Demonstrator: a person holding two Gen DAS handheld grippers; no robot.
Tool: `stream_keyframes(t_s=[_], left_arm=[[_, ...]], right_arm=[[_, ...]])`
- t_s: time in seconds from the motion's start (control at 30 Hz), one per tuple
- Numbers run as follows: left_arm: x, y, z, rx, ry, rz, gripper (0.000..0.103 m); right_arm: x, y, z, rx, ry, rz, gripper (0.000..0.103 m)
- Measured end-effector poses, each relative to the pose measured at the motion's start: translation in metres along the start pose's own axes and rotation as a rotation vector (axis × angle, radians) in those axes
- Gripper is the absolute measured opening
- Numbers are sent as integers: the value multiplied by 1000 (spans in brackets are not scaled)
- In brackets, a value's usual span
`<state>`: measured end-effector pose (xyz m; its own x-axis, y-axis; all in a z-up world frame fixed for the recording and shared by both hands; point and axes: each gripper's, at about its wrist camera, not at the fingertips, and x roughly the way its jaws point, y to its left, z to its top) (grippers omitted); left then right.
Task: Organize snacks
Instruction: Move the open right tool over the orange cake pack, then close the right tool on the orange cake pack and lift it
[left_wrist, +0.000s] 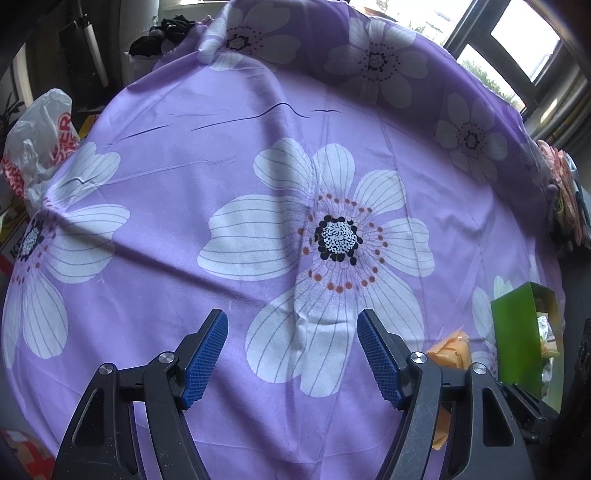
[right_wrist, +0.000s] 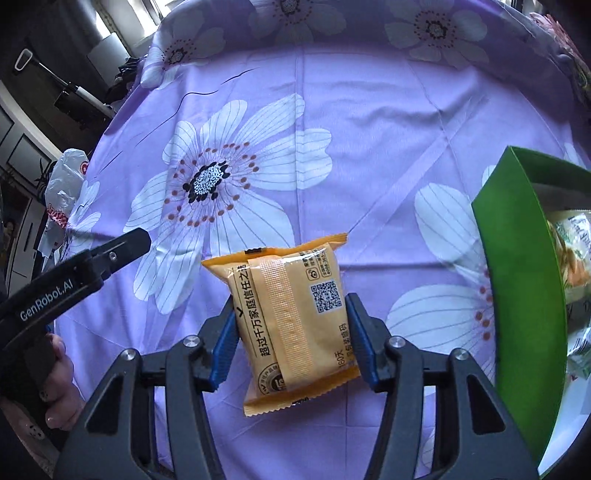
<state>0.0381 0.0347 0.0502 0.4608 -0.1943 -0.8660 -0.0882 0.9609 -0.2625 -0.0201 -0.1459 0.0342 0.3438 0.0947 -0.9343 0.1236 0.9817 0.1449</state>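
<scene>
An orange snack packet (right_wrist: 291, 317) with a QR code sits between the blue pads of my right gripper (right_wrist: 291, 325), which is shut on it just above the purple flowered cloth (right_wrist: 369, 147). The packet also shows in the left wrist view (left_wrist: 452, 347), behind the right finger. A green box (right_wrist: 517, 295) stands open at the right with other snack packets (right_wrist: 570, 254) inside; it also shows in the left wrist view (left_wrist: 513, 339). My left gripper (left_wrist: 291, 350) is open and empty over the cloth, and appears at the left of the right wrist view (right_wrist: 110, 254).
A white and red plastic bag (left_wrist: 40, 140) lies off the cloth's left edge. Dark clothing (left_wrist: 162, 37) lies beyond the far edge. Windows are at the back right. A pinkish bundle (left_wrist: 565, 192) sits at the right edge.
</scene>
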Motion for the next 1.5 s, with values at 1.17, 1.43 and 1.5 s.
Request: stream_keyframes(t_s=[1.17, 1.43, 1.5], left_arm=[[18, -85, -51, 178, 186, -210, 73], [26, -96, -58, 225, 201, -226, 68], [26, -98, -59, 237, 185, -215, 65]], right_arm=[[-9, -54, -5, 293, -15, 388, 61], [4, -51, -4, 278, 19, 338, 61], [10, -51, -4, 278, 38, 350, 61]])
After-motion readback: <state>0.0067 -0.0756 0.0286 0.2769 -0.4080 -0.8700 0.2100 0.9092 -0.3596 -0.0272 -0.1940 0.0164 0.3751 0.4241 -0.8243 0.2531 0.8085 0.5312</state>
